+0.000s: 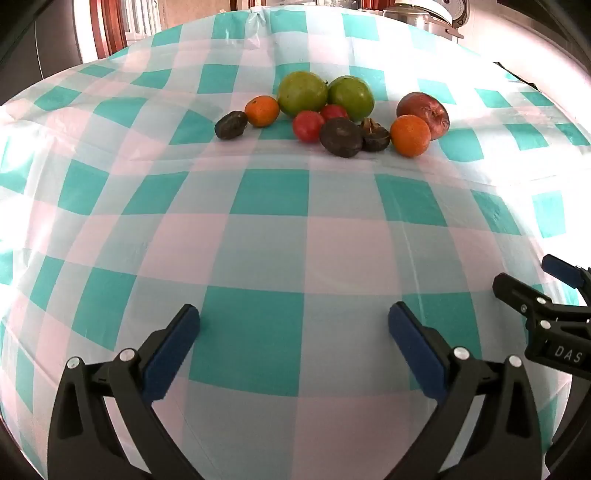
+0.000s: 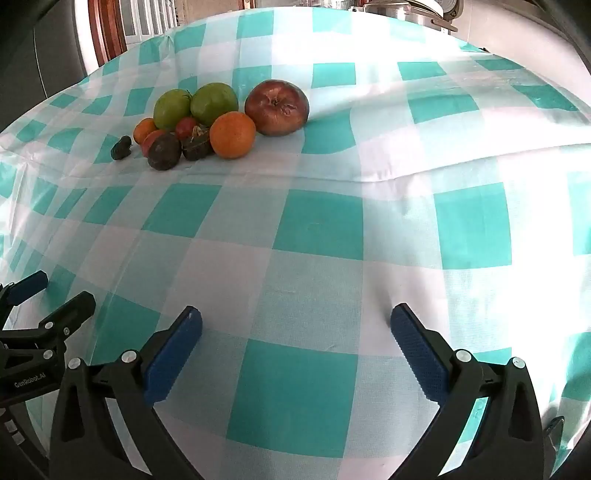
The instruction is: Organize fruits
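A cluster of fruit lies on the checked tablecloth [image 1: 273, 206], far ahead of both grippers. It holds two green fruits [image 1: 302, 93] [image 2: 213, 102], a large red apple [image 1: 424, 110] [image 2: 277, 106], two oranges [image 1: 410, 135] [image 2: 232, 135], small red fruits [image 1: 308, 126], dark round fruits [image 1: 340, 137] [image 2: 164, 151] and a dark lump [image 1: 230, 124] at the left. My left gripper [image 1: 293, 323] stands open over bare cloth. My right gripper [image 2: 295, 325] is also open, with nothing between its fingers. Each gripper shows at the edge of the other's view.
A metal pot [image 1: 417, 16] stands beyond the table's far right edge, and a wooden door frame [image 1: 110, 29] at the far left. The cloth has raised creases just in front of the fruit.
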The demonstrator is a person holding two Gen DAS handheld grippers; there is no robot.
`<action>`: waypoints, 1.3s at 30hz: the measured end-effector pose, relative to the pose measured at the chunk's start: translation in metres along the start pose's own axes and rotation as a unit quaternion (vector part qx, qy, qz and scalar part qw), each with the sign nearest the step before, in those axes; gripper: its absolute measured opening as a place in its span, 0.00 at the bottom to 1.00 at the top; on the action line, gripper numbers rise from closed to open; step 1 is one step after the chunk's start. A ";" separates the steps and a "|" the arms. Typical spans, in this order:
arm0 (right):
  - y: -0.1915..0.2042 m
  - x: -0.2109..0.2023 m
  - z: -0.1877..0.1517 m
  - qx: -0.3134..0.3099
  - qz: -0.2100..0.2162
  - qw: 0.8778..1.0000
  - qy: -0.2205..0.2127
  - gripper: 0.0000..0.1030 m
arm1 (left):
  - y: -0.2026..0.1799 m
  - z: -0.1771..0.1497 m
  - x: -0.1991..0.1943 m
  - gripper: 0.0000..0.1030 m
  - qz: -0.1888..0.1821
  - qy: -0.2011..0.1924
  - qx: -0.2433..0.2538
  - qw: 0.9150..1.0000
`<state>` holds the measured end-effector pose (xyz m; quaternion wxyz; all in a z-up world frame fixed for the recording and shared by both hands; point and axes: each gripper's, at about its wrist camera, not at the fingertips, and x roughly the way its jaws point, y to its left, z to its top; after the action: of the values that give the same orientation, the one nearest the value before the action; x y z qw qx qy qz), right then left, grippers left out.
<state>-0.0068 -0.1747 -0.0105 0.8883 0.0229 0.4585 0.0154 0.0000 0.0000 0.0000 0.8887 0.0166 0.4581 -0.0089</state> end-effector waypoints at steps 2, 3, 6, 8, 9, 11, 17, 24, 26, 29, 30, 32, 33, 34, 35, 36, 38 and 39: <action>0.000 0.000 0.000 0.000 0.000 1.000 0.000 0.96 | 0.000 0.000 0.000 0.99 0.000 0.000 0.000 1.000; 0.000 0.000 0.000 0.000 0.000 1.000 0.000 0.96 | 0.000 0.000 0.000 0.99 0.000 0.000 0.000 1.000; 0.000 0.000 0.000 0.000 0.000 1.000 0.000 0.96 | 0.000 0.000 0.000 0.99 0.000 0.000 0.000 1.000; 0.000 0.000 0.000 0.000 0.000 1.000 0.000 0.96 | 0.000 0.000 0.000 0.99 0.000 0.000 0.000 1.000; 0.000 -0.001 0.000 0.000 0.000 1.000 0.000 0.96 | 0.000 0.000 0.000 0.99 0.000 0.000 0.000 1.000; 0.000 -0.001 0.001 0.000 0.000 1.000 0.000 0.96 | 0.000 0.000 0.000 0.99 0.000 0.000 0.000 1.000; 0.000 -0.001 0.001 0.000 0.000 1.000 0.000 0.96 | 0.000 0.000 0.000 0.99 0.000 0.000 0.000 1.000; -0.001 -0.002 0.001 0.000 0.000 1.000 0.000 0.96 | 0.002 -0.001 0.000 0.99 0.000 0.000 0.000 1.000; 0.000 -0.002 0.001 0.000 0.000 1.000 0.000 0.96 | 0.002 -0.001 0.000 0.99 0.000 0.000 0.000 1.000; -0.001 -0.002 0.001 0.000 0.000 1.000 0.000 0.96 | 0.003 -0.002 -0.001 0.99 0.000 0.000 0.000 1.000; -0.001 -0.002 0.001 0.000 0.000 1.000 0.000 0.96 | 0.001 0.000 0.000 0.99 0.000 0.000 0.000 1.000; 0.000 -0.002 0.001 0.000 0.000 1.000 0.000 0.96 | 0.001 0.000 0.000 0.99 0.000 0.000 0.000 1.000; 0.000 -0.002 0.001 0.000 0.000 1.000 0.000 0.96 | 0.001 0.000 0.000 0.99 0.000 0.000 0.000 1.000; -0.001 -0.002 0.001 0.000 0.000 1.000 0.000 0.96 | 0.001 0.000 0.000 0.99 0.000 0.000 0.000 1.000; -0.001 -0.002 0.001 0.000 0.000 1.000 0.000 0.96 | 0.001 0.000 0.000 0.99 0.000 0.000 0.000 1.000; 0.000 -0.002 0.001 0.000 0.000 1.000 0.000 0.96 | 0.001 0.000 0.000 0.99 0.000 0.000 0.000 1.000; -0.001 -0.002 0.001 0.000 0.000 1.000 0.000 0.96 | 0.001 0.000 0.000 0.99 0.000 0.000 0.000 1.000; -0.001 -0.002 0.001 0.000 0.000 1.000 0.000 0.96 | 0.001 0.000 0.000 0.99 0.000 0.000 0.000 1.000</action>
<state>-0.0069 -0.1754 -0.0082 0.8882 0.0229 0.4586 0.0154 -0.0002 0.0005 0.0000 0.8887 0.0165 0.4581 -0.0089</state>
